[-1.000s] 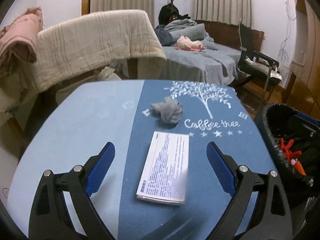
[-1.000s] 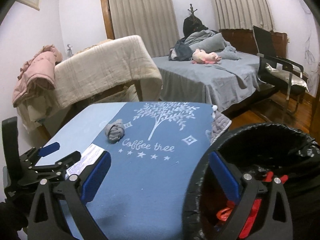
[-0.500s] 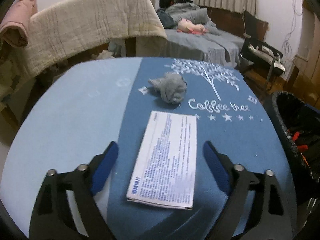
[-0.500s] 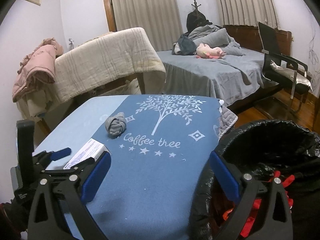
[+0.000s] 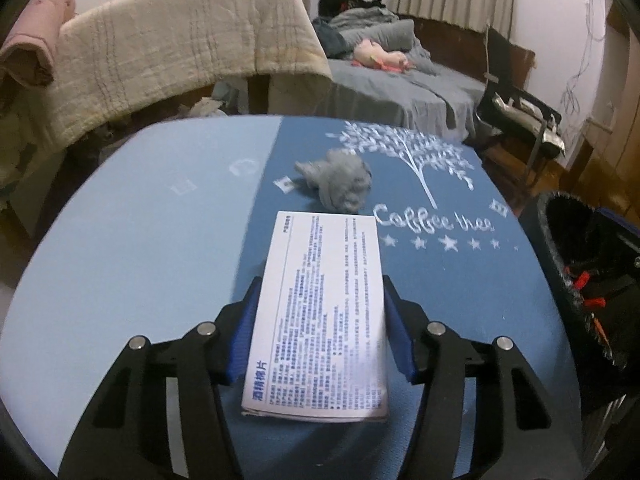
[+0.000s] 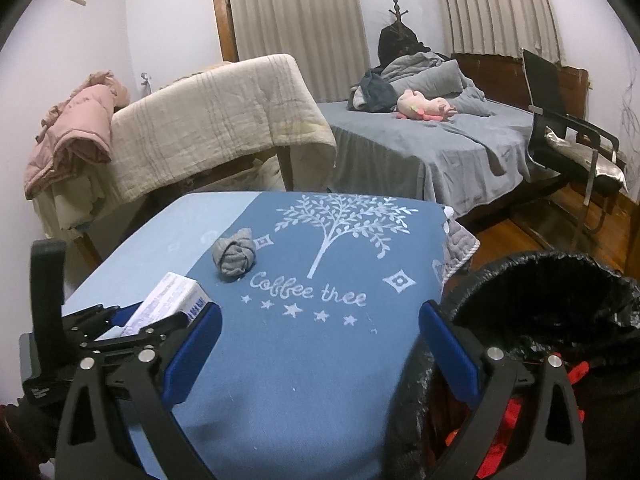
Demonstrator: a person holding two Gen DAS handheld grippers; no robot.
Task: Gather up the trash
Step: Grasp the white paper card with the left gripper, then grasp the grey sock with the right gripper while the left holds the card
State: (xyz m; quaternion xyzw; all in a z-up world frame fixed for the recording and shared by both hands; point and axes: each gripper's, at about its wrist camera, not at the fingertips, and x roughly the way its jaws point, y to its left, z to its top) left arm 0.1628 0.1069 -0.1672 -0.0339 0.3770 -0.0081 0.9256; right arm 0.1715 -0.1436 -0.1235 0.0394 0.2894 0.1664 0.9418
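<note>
A flat white box [image 5: 324, 312] with blue print lies on the blue table cloth [image 5: 132, 248]. My left gripper [image 5: 320, 320] is shut on the box, one blue pad on each long side. The box also shows in the right wrist view [image 6: 168, 304], held by the left gripper [image 6: 120, 332]. A grey balled-up rag [image 5: 340, 186] lies just beyond the box, also seen from the right [image 6: 234, 255]. My right gripper [image 6: 320, 344] is open and empty, over the table's right edge beside the black-lined trash bin [image 6: 548, 300].
The bin [image 5: 584, 264] stands off the table's right side and holds red scraps. Behind the table are a chair draped with a beige blanket [image 6: 216, 120], a grey bed [image 6: 432, 140] and a black chair [image 6: 568, 132].
My left gripper moved forward over the white box and shut on its sides. The right gripper stayed open and shifted slightly toward the table.
</note>
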